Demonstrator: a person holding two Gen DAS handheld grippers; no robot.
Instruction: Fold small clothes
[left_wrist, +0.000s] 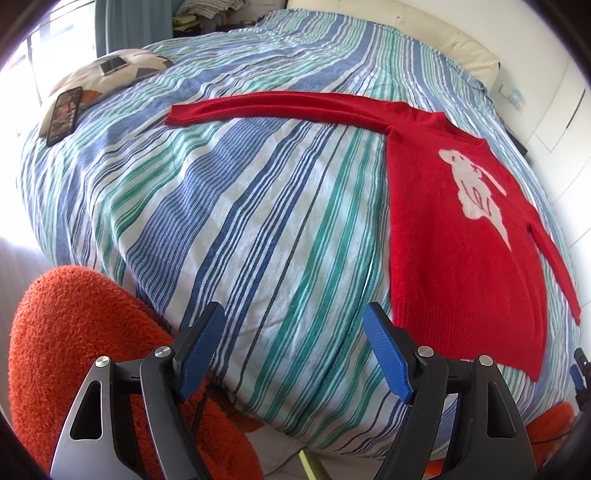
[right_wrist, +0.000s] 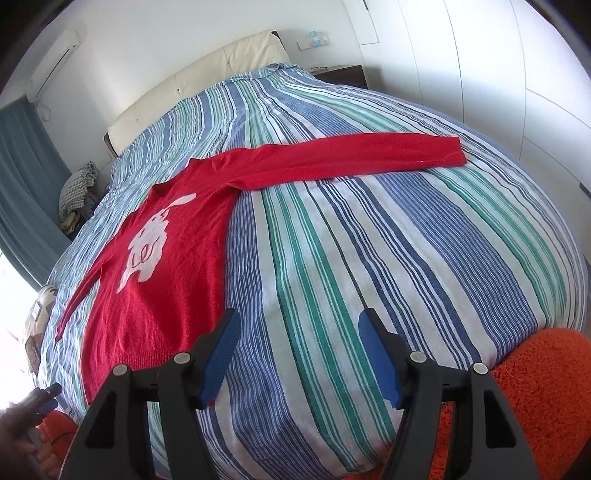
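Both the left claw and the right claw are held wide apart, and nothing is gripped. The red sweater is spread flat on the striped bedspread, ahead and right of the left claw. If only one knit layer is pinched, the fold may be dragged crooked. A phone and pillow lie far ahead to the left; nothing blocks the way.

Left claw: hanging tilted downward over the near edge of the bed, blue pads standing wide apart, gripping nothing.
Right claw: hanging likewise over the near edge, pads parted, nothing between them.
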